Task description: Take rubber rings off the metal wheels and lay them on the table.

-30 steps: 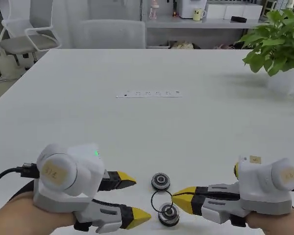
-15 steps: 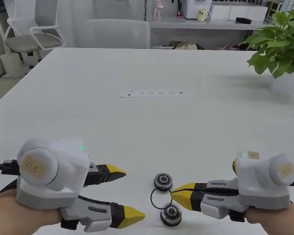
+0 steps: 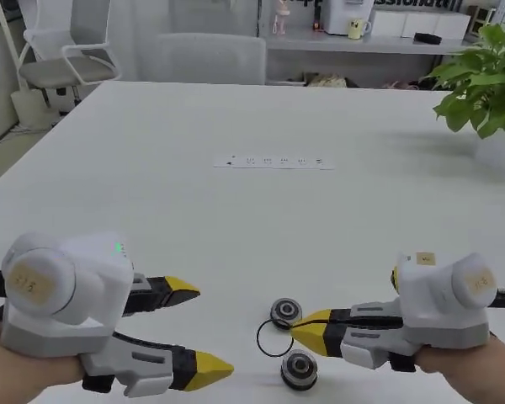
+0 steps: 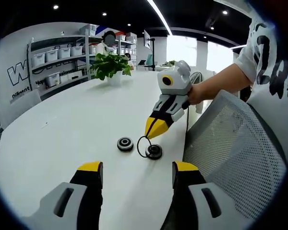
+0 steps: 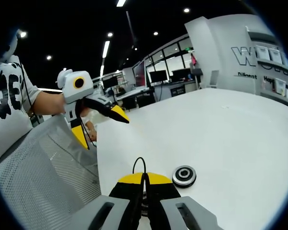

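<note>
Head view: ring (image 3: 257, 338) behind right gripper (image 3: 300, 332)

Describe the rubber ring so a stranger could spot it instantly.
Near the front edge of the big white table, find the two small metal wheels. Between them is a thin black ring, pinched in the shut yellow tip of the right claw. Unlike the thick, shiny wheels, it is a bare loop with table showing through.

Two small round metal wheels, dark with bright hubs, flat on the white desk (image 3: 252, 219), near each other: far wheel (image 3: 286, 312), near wheel (image 3: 299, 370). Between them a thin black rubber ring (image 3: 263, 339), an open loop, pinched at one side in the closed right tongs (image 3: 296, 330).
</note>
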Available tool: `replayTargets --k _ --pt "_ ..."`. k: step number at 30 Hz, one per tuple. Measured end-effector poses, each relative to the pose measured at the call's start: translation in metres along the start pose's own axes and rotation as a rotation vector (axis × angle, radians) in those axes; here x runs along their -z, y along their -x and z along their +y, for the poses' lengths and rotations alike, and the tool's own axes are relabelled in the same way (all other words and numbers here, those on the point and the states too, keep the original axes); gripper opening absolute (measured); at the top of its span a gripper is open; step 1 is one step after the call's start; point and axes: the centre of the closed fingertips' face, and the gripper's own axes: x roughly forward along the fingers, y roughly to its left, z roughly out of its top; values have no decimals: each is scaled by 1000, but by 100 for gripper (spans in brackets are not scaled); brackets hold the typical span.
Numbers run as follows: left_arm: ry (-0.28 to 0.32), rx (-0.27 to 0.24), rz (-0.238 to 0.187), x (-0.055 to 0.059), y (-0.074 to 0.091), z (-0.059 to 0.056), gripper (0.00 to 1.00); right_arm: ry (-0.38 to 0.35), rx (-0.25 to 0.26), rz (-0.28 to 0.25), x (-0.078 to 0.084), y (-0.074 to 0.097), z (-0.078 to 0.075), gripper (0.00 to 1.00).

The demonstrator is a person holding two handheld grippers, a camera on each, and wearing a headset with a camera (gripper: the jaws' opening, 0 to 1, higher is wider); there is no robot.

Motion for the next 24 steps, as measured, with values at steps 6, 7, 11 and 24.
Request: replayTargets --k 6,7,11,24 --pt "8 -15 0 3 6 2 59 23 -20 21 -3 -7 1 0" --pt "10 -17 -2 3 7 2 60 26 -23 25 -4 -8 1 0" --pt "15 -25 -5 4 10 2 61 41 -41 45 -4 -14 4 0" --pt "42 -46 -15 9 15 3 61 79 -73 120 4 -32 6 0"
